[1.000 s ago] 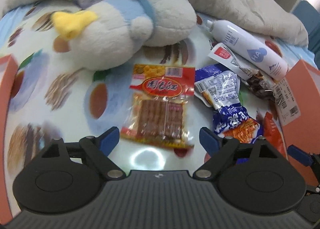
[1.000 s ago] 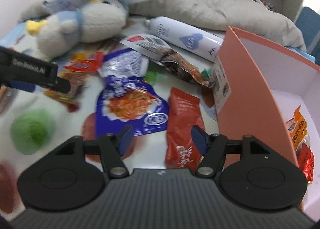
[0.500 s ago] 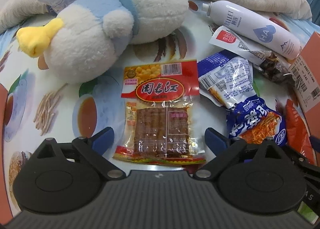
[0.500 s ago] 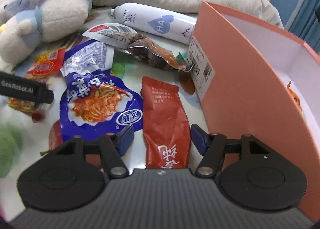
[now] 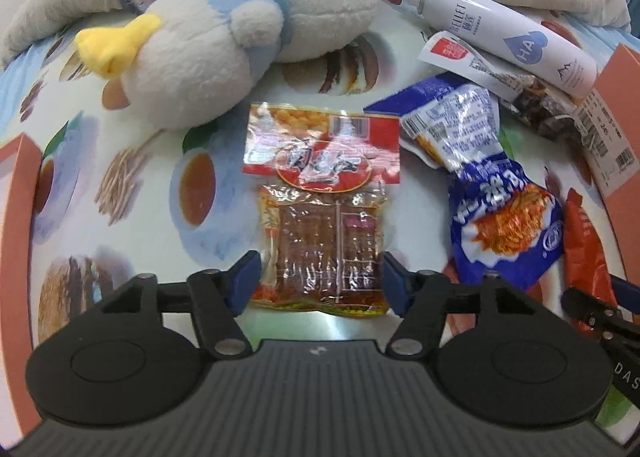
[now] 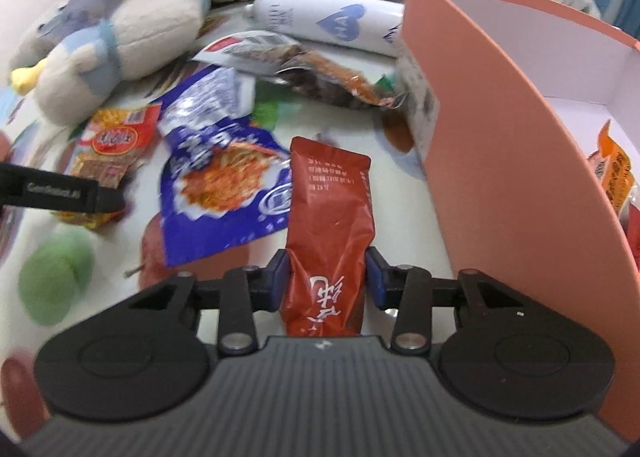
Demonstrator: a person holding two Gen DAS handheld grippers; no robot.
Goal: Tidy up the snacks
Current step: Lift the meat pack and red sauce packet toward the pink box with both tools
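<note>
In the left wrist view, a clear snack pack with a red label [image 5: 320,217] lies flat on the printed cloth. My left gripper [image 5: 320,285] is closing on its near end; both blue pads touch its sides and the film is crinkled inward. The right wrist view shows a dark red pouch [image 6: 328,193] pinched and creased between the closing pads of my right gripper [image 6: 326,285]. A blue noodle-snack packet [image 6: 224,185] lies between the two packs. To the right of the pouch stands an open orange box [image 6: 500,161] holding orange snack packs [image 6: 612,173].
A white and blue plush bird [image 5: 220,37] lies behind the snacks, a white spray bottle [image 5: 512,37] and a dark snack pack [image 5: 520,97] to its right. A second orange box edge [image 5: 16,237] is at the far left. Grey bedding lies at the back.
Both grippers have closed in on their packs: the left around the red-label pack, which is now crinkled, and the right onto the dark red pouch, now creased between the pads.
</note>
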